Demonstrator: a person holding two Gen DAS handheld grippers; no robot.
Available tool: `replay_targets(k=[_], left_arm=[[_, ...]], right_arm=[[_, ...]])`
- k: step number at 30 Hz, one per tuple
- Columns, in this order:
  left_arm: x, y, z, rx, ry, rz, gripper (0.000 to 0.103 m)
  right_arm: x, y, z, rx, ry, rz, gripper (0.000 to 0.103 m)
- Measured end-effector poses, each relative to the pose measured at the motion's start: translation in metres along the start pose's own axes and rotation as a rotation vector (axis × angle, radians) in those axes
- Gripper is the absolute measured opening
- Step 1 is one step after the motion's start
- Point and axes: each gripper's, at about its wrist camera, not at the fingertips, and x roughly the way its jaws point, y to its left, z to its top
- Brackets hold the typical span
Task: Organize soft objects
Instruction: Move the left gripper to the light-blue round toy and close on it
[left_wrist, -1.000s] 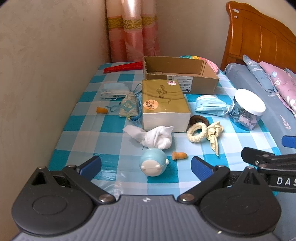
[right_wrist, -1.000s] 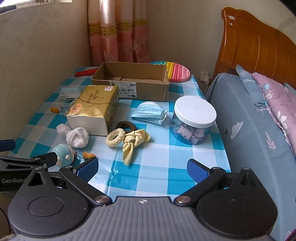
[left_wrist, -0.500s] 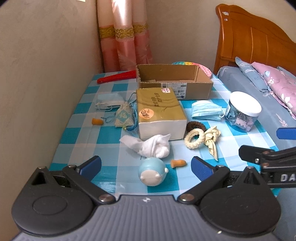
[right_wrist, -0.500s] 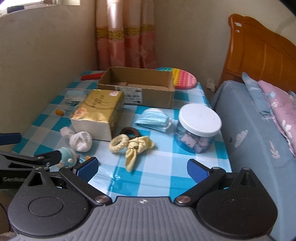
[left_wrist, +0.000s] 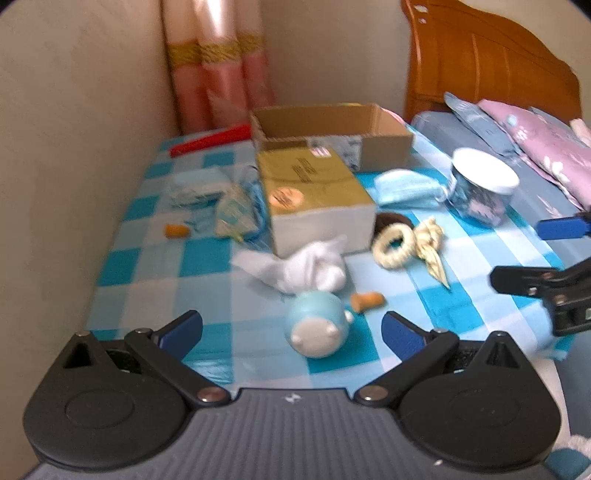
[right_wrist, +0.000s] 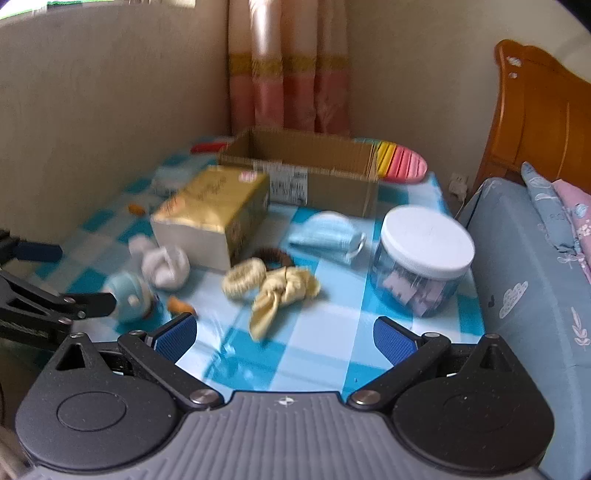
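Left wrist view: the left gripper (left_wrist: 291, 326) hangs over the near edge of the table (left_wrist: 155, 254), jaws wide open and holding nothing. The right gripper (right_wrist: 284, 334) is wide open and empty too. No soft thing is picked up, I think. The white sock (left_wrist: 303, 267) lies near the near edge, touching the tissue pack (left_wrist: 317, 195) (the blue toy (left_wrist: 317, 330) sits closer). Next, reach over and pinch the sock, then carry it to the cardboard box (left_wrist: 332, 129) at the far edge.
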Motion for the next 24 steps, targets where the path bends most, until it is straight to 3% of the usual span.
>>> replay_targets(k=[9,14,24], left_arm=[[0.034,-0.001,-0.009,0.03,0.064,-0.006,0.102],[0.051,0.008,-0.014,-0.003,0.097,-0.017,0.102],[0.054,0.011,-0.016,0.001,0.056,-0.044,0.103]], right_arm=[[0.039,-0.001,-0.021,-0.024,0.1,0.022,0.103],[0.052,0.002,-0.023,-0.039,0.124,0.045,0.103],[0.066,0.009,-0.028,-0.098,0.145,0.081,0.103]])
